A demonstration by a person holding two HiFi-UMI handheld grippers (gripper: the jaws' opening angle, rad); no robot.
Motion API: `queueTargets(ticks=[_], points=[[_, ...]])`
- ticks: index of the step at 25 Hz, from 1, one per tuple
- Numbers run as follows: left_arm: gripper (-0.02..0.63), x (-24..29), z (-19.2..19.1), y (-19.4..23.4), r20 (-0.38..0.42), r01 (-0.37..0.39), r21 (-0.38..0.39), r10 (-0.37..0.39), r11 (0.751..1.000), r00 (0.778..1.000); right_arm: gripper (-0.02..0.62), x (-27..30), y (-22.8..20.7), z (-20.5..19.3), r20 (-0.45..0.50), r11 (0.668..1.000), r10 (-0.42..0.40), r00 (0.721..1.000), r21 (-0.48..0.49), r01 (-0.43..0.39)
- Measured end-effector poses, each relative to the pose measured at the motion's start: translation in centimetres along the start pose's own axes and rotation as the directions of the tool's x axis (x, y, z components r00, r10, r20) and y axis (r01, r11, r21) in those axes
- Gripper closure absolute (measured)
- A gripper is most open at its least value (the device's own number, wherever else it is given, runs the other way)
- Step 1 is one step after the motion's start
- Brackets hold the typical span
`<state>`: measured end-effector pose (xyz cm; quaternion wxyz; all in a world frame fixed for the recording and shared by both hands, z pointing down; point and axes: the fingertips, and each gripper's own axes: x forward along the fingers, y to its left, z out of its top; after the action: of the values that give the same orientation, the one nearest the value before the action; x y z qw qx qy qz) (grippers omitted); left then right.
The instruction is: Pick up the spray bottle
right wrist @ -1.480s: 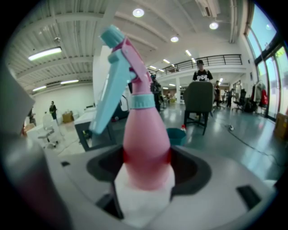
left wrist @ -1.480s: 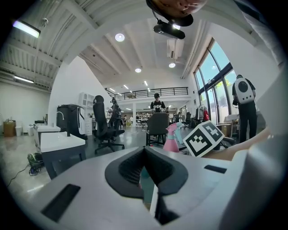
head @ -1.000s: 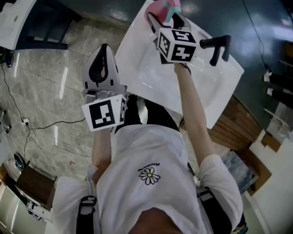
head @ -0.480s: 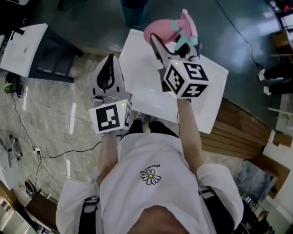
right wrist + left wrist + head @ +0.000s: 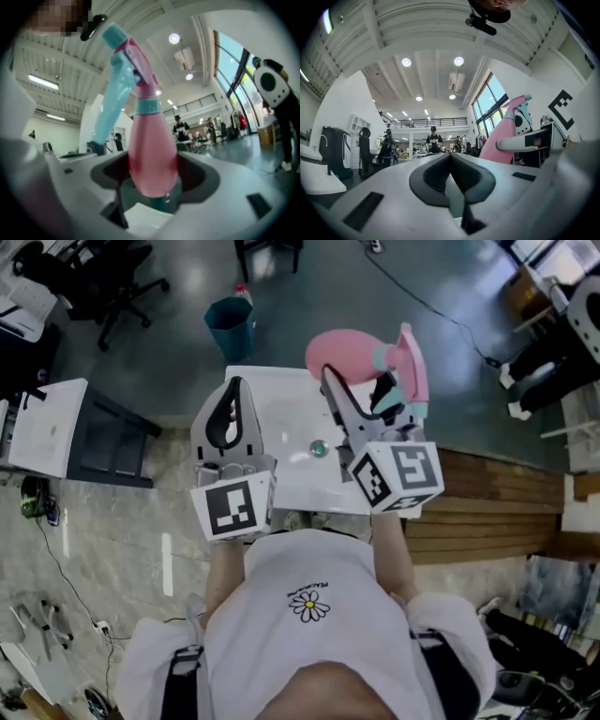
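Right gripper view, tongs [image 5: 153, 183] clamping smooth, pink, bulbous spray bottle [image 5: 151, 145]

The spray bottle [image 5: 152, 154] has a smooth, glossy pink plastic body and a teal plastic trigger head [image 5: 117, 89]. The left gripper [image 5: 451, 159] has a matt pale-grey plastic shell; its fingers [image 5: 433, 176] carry dark ribbed pads that look rubbery. The bench [image 5: 281, 418] top is white, smooth and shiny. The polished stone-look floor [image 5: 122, 540] mirrors the lights and lies beside wooden boards [image 5: 497, 493]. The person's T-shirt [image 5: 309, 634] is white cloth.
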<state>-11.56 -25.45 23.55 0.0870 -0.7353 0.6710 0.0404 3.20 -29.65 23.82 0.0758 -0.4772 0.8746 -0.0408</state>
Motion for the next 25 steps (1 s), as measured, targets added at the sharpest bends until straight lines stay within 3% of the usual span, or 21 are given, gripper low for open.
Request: queueTargets(ticks=[7,15,25], points=[[0.586,-0.2,1.1,-5.3,0.057,0.088,-0.003,-0.088,0.996,0.995,0.272,-6.5,-2.0,1.4,0.097,0.985,-0.089,0.991,-0.139,0.102],[0.586,-0.4,1.4,-7.5,0.095,0.117,0.011,-0.117,0.993,0.989,0.273,-9.9,-3.3,1.2,0.149,0.979,-0.142,0.979,-0.126,0.161],[0.586,0.1,0.3,-8.3,0.044,0.134,0.004,-0.134,0.991,0.99,0.273,-9.9,-4.0,-0.2,0.085,0.981,-0.142,0.986,-0.124,0.152]])
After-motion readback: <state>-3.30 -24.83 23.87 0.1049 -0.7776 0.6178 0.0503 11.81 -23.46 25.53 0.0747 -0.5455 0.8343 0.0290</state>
